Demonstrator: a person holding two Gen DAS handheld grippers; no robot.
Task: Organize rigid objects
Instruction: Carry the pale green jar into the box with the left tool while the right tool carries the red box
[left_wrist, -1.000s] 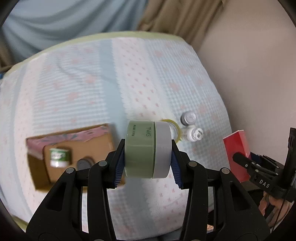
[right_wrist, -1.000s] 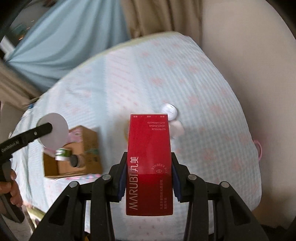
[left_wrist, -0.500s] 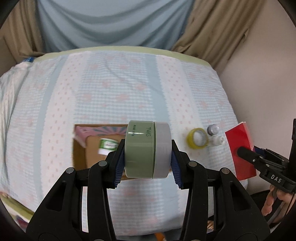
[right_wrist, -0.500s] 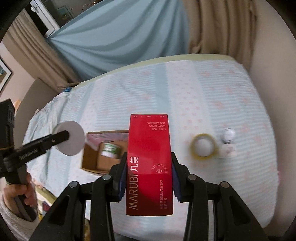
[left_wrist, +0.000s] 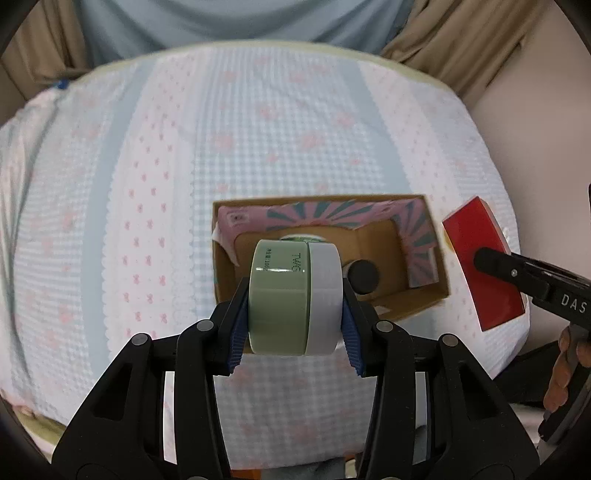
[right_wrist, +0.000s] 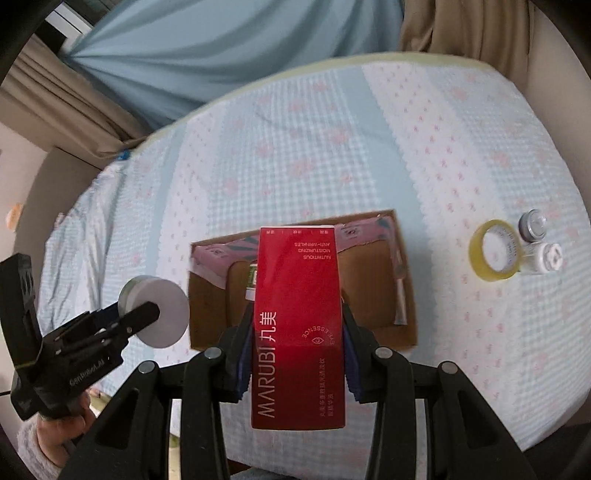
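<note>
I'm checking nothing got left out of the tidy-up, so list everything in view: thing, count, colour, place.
jar: 1, green with white lid, held sideways in left claw
carton: 1, red, held in right claw
cardboard box: 1, brown with pink liner, on the bed, some items inside
tape roll: 1, yellow, right of the box
small bottles: 2, silver-capped and white-capped, touching the tape
bedspread: 1, pale blue and white with pink dots
curtains: blue and tan, behind the bed
left claw: black, shut
right claw: black, shut
</note>
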